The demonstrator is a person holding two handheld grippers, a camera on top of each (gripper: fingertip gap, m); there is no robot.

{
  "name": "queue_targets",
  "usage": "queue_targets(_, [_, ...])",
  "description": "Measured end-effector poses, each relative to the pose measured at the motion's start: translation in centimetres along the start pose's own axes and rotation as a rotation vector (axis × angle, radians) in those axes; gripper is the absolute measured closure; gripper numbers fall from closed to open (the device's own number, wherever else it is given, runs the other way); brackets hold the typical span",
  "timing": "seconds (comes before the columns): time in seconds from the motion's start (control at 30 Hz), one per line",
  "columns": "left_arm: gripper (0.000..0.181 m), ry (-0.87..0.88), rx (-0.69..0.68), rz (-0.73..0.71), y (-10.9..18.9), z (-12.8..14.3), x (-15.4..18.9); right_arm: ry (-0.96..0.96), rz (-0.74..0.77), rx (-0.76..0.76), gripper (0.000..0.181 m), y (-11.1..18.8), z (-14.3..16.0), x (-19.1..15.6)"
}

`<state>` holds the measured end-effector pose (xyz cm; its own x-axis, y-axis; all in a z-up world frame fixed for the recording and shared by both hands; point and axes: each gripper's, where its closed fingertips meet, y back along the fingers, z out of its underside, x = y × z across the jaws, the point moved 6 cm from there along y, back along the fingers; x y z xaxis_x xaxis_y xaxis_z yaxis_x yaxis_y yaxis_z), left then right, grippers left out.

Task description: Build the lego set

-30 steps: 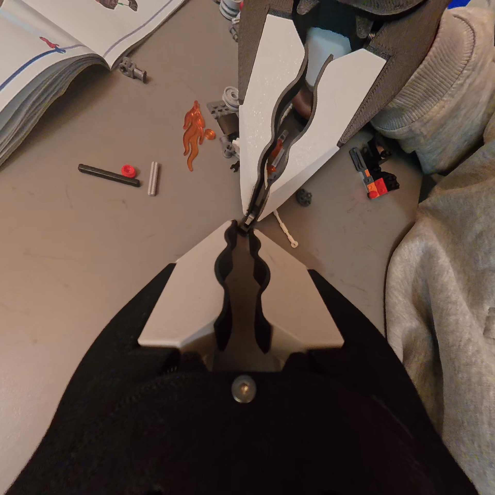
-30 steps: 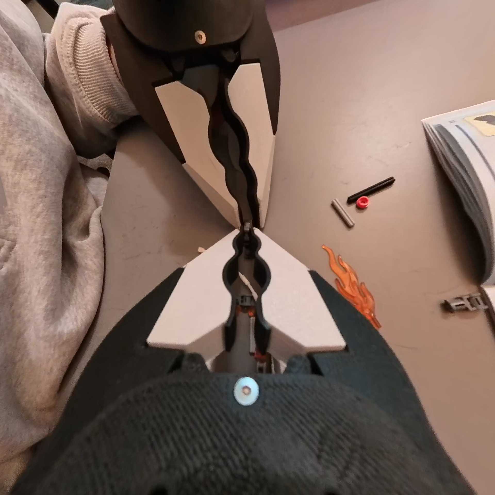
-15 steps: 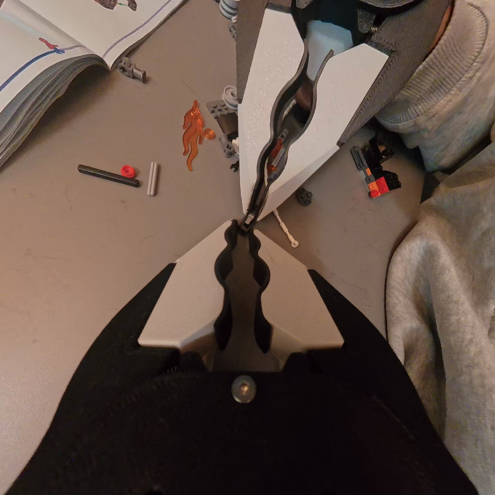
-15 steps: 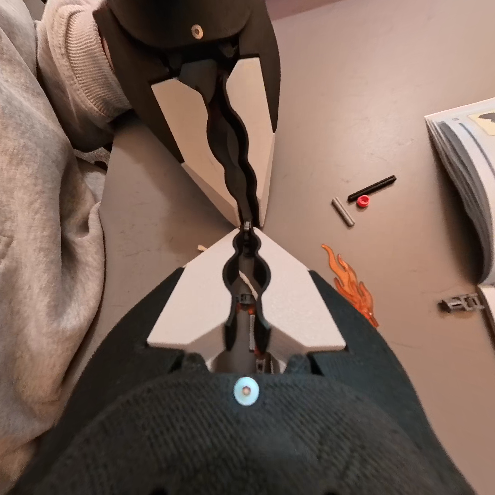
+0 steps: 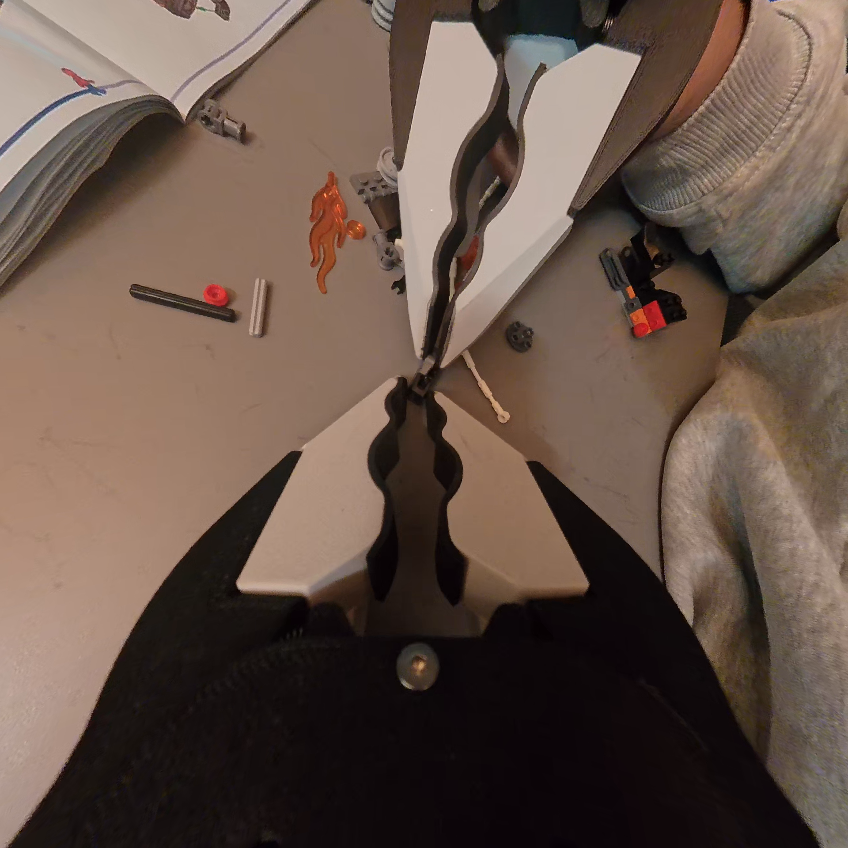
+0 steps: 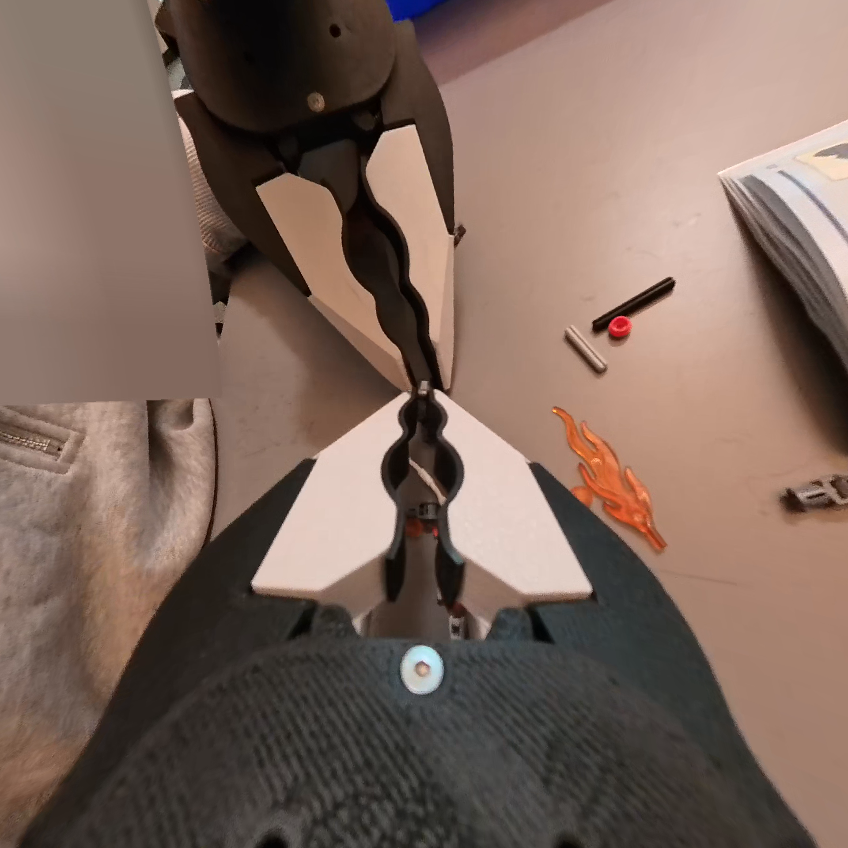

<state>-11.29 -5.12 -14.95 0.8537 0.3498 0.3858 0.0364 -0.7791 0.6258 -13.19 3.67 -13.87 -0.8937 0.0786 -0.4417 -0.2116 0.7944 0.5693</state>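
My left gripper (image 5: pixel 417 390) and right gripper (image 6: pixel 422 404) meet tip to tip above the brown table (image 5: pixel 114 436). Both are shut on a tiny lego piece, black at my left tips (image 5: pixel 418 392) and light grey toward the right tips (image 5: pixel 426 368). The right gripper (image 5: pixel 431 355) comes down from the top of the left wrist view. The left gripper (image 6: pixel 424 383) comes down from the top of the right wrist view. White and red bits show in the gap between the right fingers; I cannot tell whether they are held.
On the table lie an open instruction booklet (image 5: pixel 69 92), an orange flame piece (image 5: pixel 328 225), a black axle (image 5: pixel 181 303), a red stud (image 5: pixel 215 293), a grey axle (image 5: pixel 259 306), a white string piece (image 5: pixel 486 390) and a black-red sub-assembly (image 5: pixel 647 298). A grey sleeve (image 5: pixel 757 504) is on the right. The grippers are tip to tip, or close to it. My right tips are roughly 6 centimetres from the grey axle (image 5: pixel 259 306). It is also in sight in the right wrist view (image 6: pixel 588 350).
The tips stay together on the small piece. The right gripper has tilted more upright, and in its view the left gripper now looks farther off and more steeply angled.
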Motion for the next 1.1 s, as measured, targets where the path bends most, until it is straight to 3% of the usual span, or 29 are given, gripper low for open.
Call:
queue_targets(0.7, [0.175,0.016,0.0,0.017,-0.01,0.02,-0.06,-0.034,-0.031,-0.027,0.18,-0.23,0.14,0.11])
queue_targets(1.1, [0.175,0.015,-0.001,0.019,-0.04,0.02,-0.04,0.051,0.057,-0.099,0.18,-0.31,-0.16,-0.49])
